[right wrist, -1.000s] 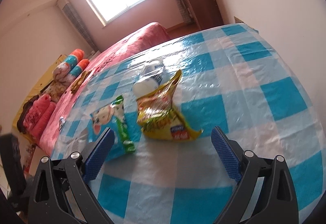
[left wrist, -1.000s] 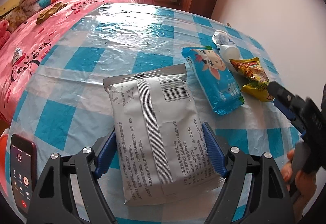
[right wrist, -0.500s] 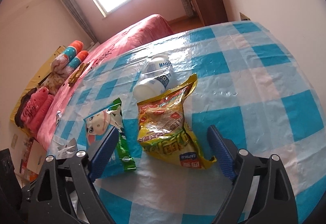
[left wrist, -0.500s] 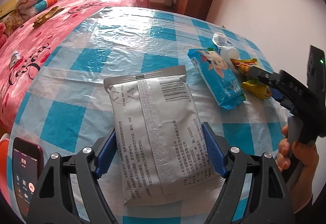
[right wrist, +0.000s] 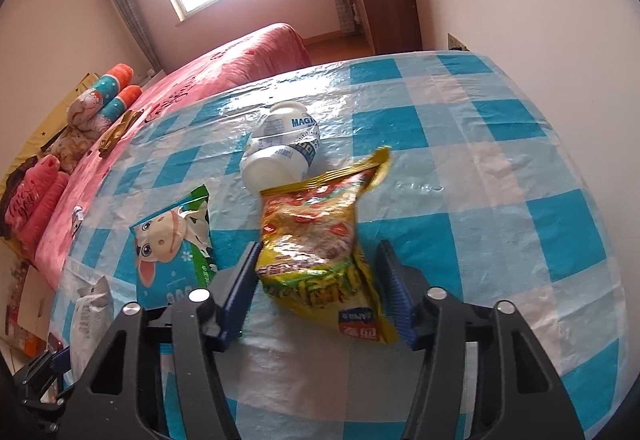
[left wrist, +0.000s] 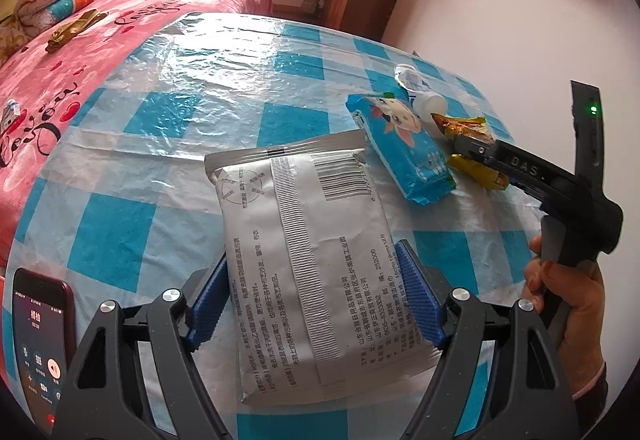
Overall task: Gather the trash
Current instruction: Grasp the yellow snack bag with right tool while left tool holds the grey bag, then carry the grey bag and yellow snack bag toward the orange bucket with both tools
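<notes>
The left gripper [left wrist: 316, 304] is holding the grey pack [left wrist: 304, 252] between its blue pads, which are pressing on both long edges near the pack's close end; the rest of the pack is projecting forward above the table [left wrist: 168, 120]. The right gripper [right wrist: 316, 292] is straddling the yellow bag [right wrist: 316, 252], with one pad on each side of the bag's near half; the jaws are standing part-closed, the left pad is touching or almost touching the bag, and whether the right pad is making contact cannot be told, so a firm grip is not confirmed. The yellow bag is lying on the table, its torn top pointing away from the right gripper. The white bottle [right wrist: 284, 148] is lying on its side just beyond the bag's far end, touching it. The blue cow packet [right wrist: 172, 244] is lying flat to the left of the right gripper, just beside its left finger. A phone [left wrist: 38, 340] is resting at the near left of the left gripper. Judged progress: one item is secured, a second is being taken, and two are waiting untouched on the table. No bin or bag for deposit is showing in either view, so all deposits appear to be outstanding.
</notes>
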Available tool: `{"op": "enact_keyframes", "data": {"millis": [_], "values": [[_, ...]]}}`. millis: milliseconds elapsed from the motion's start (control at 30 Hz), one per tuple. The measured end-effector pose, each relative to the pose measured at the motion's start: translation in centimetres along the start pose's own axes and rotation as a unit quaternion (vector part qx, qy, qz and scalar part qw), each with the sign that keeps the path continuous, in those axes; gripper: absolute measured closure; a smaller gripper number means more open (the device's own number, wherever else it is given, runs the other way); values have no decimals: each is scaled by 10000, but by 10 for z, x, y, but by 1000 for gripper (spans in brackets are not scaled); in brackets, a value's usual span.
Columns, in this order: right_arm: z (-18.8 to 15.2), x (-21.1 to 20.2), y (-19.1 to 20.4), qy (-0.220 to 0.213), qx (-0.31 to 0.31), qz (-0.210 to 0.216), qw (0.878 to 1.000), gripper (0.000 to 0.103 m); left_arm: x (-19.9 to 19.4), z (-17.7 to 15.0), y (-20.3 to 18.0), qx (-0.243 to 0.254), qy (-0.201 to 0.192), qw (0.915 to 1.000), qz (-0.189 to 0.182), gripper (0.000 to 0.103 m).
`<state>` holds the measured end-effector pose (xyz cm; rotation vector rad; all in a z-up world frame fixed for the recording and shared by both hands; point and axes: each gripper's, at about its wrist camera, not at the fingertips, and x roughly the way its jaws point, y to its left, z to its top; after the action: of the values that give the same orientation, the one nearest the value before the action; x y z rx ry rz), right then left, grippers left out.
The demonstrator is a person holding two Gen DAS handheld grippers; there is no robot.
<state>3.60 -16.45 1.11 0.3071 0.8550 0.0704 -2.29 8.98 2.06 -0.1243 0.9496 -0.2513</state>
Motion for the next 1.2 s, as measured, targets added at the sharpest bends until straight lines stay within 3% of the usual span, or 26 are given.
{"op": "enact_keyframes", "data": {"millis": [367,700,967,1200], "values": [[-2,-8,-12,-135,189,202,9995,60,-28,-7,-5,226,-109,9996,-111,25],[-16,-23,-23,-228,371,320,9985,62,-41,-16,-3,287,-146,9993,-192,25],[-35,-48,-17,-284,155,229,9992,64,-52,-22,-5,333,-237,9988,-252,25],[-42,-73,-5,-350,158,511,9980,65,-68,-27,-4,354,-367,9983,-296,25]]}}
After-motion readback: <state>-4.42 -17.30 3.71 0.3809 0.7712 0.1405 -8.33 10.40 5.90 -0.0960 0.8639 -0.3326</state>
